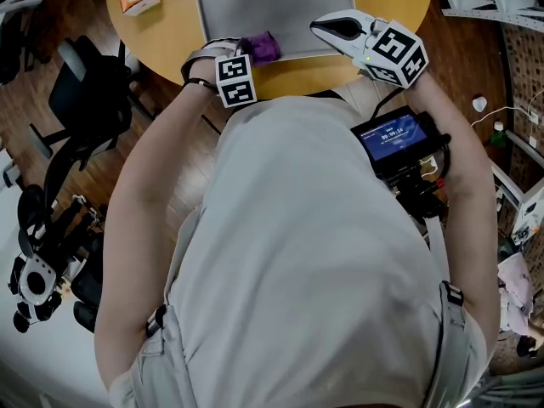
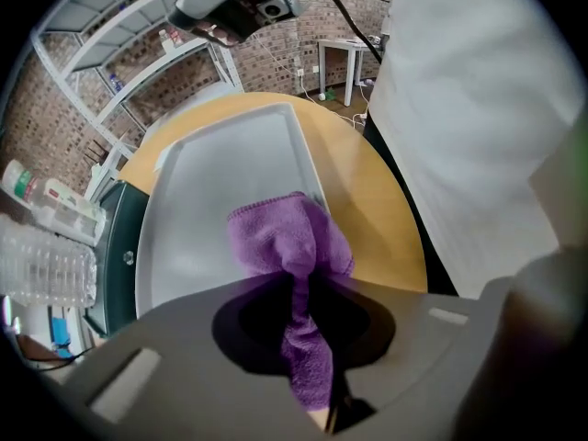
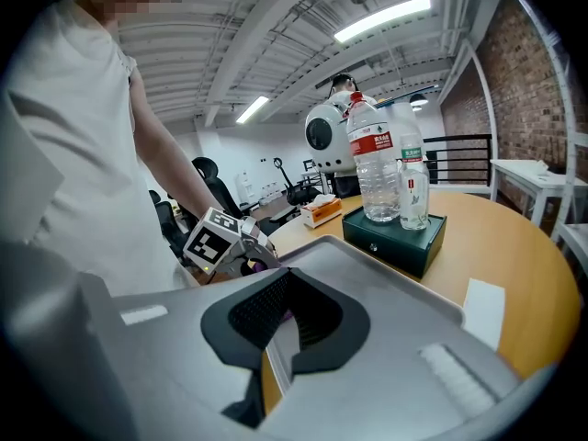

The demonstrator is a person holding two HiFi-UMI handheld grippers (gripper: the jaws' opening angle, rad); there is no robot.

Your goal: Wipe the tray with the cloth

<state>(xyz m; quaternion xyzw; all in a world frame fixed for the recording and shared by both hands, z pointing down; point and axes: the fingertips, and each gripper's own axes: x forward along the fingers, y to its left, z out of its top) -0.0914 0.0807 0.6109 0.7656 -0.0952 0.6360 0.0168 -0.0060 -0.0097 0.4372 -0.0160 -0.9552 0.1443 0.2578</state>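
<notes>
The purple cloth [image 2: 289, 237] looks soft, fluffy and very light. It bends and bunches up, so I think a pinch on one fold is enough to hold it. It will likely drag along the tray [image 1: 280, 7] without slipping away.

The left gripper [image 1: 245, 51] has its jaws squeezed on a thin strip of the cloth. The rest of the cloth sticks out in a puffy lump. That lump sits on the tray, by the edge nearest the person.

The tray looks stiff, smooth and a bit slippery, so it could slide on the round wooden table [image 1: 170, 32] when it is rubbed. Its raised rim is the easy place to hold it. The right gripper [image 1: 327, 28] seems to do just that, with its jaws narrow and closed on the near rim.

The head view shows both grippers and where each one sits on the tray. Only the left gripper view shows the pinched strip up close. Only the right gripper view shows the rim between that gripper's jaws. It also shows water bottles [image 3: 377, 163] standing on a green box [image 3: 395, 232] beyond the tray.
</notes>
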